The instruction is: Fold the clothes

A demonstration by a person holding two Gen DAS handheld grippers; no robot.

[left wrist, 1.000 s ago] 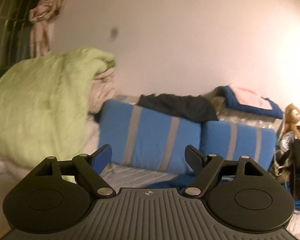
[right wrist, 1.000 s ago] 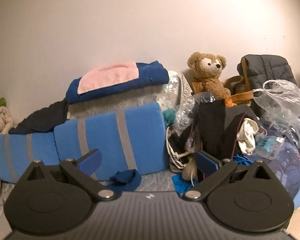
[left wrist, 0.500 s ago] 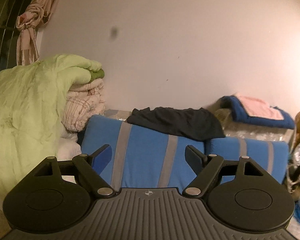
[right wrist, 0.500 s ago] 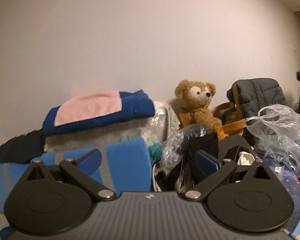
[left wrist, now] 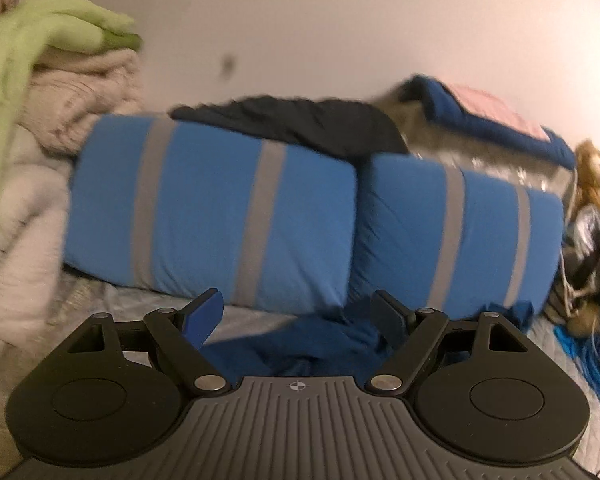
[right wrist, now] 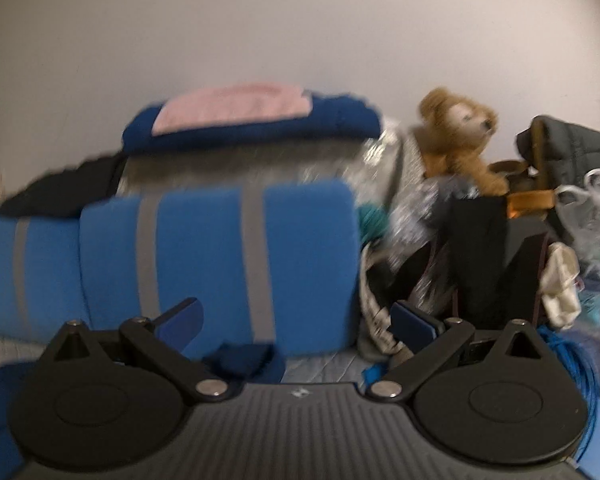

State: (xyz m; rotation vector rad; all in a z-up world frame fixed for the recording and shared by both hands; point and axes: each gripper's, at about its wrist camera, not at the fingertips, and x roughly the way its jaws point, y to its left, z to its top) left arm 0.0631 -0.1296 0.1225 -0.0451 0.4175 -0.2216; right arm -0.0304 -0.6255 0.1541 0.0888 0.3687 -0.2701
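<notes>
**Both grippers spread over a crumpled blue garment**

The left gripper [left wrist: 298, 314] stands with its fingers wide apart, holding nothing. Between and just beyond them, at lower centre of the left view, lies a dark blue garment [left wrist: 300, 346], soft and bunched into folds on a pale quilted bed cover [left wrist: 112, 300]; the gripper body cuts off its near edge. Behind it sit two plump blue pillows [left wrist: 216, 216] with grey stripes, and a limp black cloth [left wrist: 300, 120] is draped across their tops. At upper left a green blanket [left wrist: 40, 36] tops a stack of cream bedding, blurred.

The right gripper [right wrist: 296, 320] is likewise spread and empty. A small fold of the blue garment shows at lower centre of its view, partly hidden by the left finger's linkage. At right a fuzzy brown teddy bear [right wrist: 456, 136], a crinkled clear plastic bag [right wrist: 592, 216] and coiled blue cord [right wrist: 572, 360] crowd together; motion blur smears their details.
</notes>
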